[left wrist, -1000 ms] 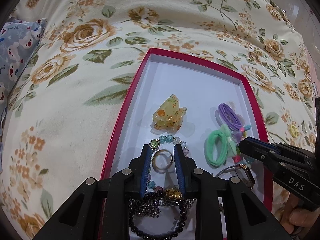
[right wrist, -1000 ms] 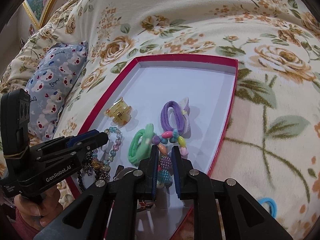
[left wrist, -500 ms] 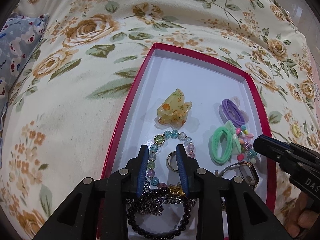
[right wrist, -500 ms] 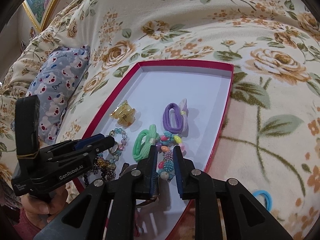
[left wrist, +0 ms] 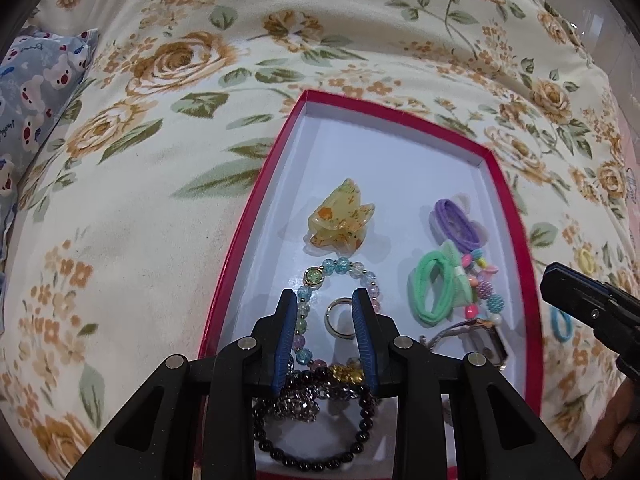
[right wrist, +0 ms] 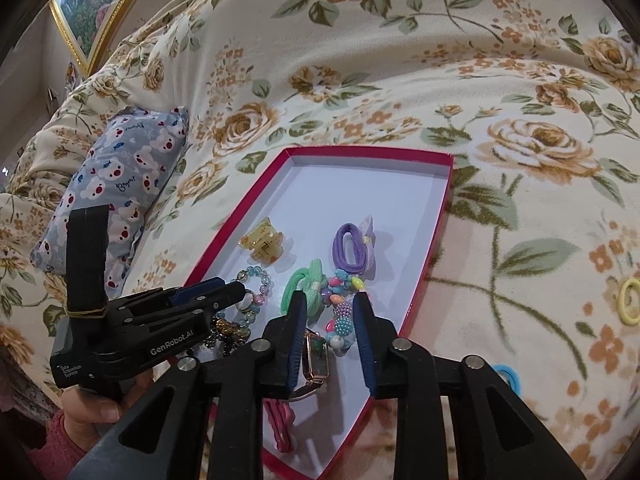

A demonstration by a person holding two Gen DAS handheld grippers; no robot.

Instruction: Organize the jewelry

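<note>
A red-rimmed box (left wrist: pixel 256 200) with a white floor lies on the floral bedspread and holds jewelry: a yellow hair claw (left wrist: pixel 340 220), a pastel bead bracelet (left wrist: pixel 340 272), a metal ring (left wrist: pixel 340 318), green (left wrist: pixel 434 292) and purple (left wrist: pixel 456 222) hair ties, a colourful bead bracelet (right wrist: pixel 342 312), a watch (right wrist: pixel 316 358) and a black bead bracelet (left wrist: pixel 316 432). My left gripper (left wrist: pixel 326 304) is open and empty, raised over the ring. My right gripper (right wrist: pixel 330 308) is open and empty, above the colourful bracelet and watch.
A blue bear-print pillow (right wrist: pixel 112 184) lies left of the box. A yellow hair tie (right wrist: pixel 630 300) and a blue one (right wrist: pixel 506 376) lie on the bedspread right of the box. A pink hair tie (right wrist: pixel 280 424) sits in the box's near end. A framed picture (right wrist: pixel 96 8) hangs far left.
Both grippers have opened wider and pulled back and up from the box. The ring and the colourful bead bracelet now lie free on the box floor.
</note>
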